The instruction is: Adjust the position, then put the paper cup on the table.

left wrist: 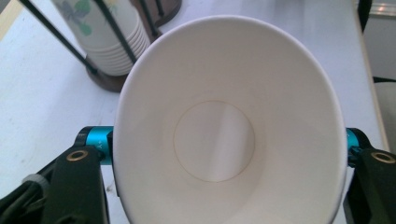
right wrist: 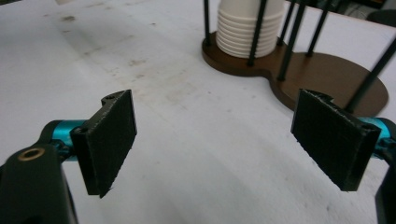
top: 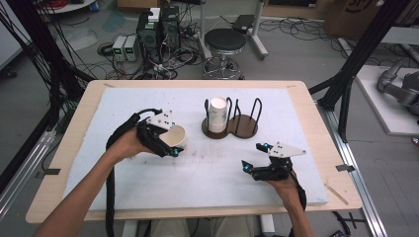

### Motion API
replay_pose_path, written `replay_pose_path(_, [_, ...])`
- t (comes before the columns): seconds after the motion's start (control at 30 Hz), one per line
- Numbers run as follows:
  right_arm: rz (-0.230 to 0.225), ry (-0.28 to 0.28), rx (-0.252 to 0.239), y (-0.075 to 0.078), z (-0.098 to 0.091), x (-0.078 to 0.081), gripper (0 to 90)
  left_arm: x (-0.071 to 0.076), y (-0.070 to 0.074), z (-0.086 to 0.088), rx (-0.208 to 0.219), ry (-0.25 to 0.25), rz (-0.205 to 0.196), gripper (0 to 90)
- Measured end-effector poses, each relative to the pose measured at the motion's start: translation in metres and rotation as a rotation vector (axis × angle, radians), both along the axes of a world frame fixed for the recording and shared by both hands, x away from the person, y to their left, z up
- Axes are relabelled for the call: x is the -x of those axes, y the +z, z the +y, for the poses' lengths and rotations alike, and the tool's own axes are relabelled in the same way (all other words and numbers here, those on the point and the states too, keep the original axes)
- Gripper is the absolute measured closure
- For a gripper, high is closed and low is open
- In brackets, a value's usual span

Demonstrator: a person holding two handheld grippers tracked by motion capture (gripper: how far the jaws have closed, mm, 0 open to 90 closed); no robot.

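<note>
Left of the table's middle, a single paper cup lies tilted between the jaws of the left gripper, squeezed oval, its open mouth facing the gripper's camera. The left hand holds it just above the white mat. Just beyond stands a brown two-bay cup holder with a stack of cups in its left bay. The right gripper rests low at the near right, jaws spread wide and bare.
</note>
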State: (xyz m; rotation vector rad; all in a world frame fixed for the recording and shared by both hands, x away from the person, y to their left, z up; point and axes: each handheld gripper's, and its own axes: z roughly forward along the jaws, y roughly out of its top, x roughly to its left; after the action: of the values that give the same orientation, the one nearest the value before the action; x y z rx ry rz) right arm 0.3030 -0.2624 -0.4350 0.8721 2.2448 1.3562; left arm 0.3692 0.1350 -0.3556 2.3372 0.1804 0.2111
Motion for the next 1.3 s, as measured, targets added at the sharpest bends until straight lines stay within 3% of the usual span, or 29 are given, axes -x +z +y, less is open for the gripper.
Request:
replay_pose_path(0.13, [0.007, -0.060, 0.009, -0.006, -0.006, -0.002, 14.7, -0.008, -0.001, 0.004, -0.034, 0.020, 0.008, 30.3])
replay_pose_path(0.27, [0.005, -0.097, 0.018, -0.009, -0.009, -0.003, 14.7, -0.015, -0.004, 0.008, -0.037, 0.031, 0.021, 30.2])
replay_pose_path(1.3, [0.014, -0.088, 0.034, -0.015, -0.008, -0.005, 14.8, -0.024, -0.010, 0.003, -0.073, 0.027, 0.024, 30.3])
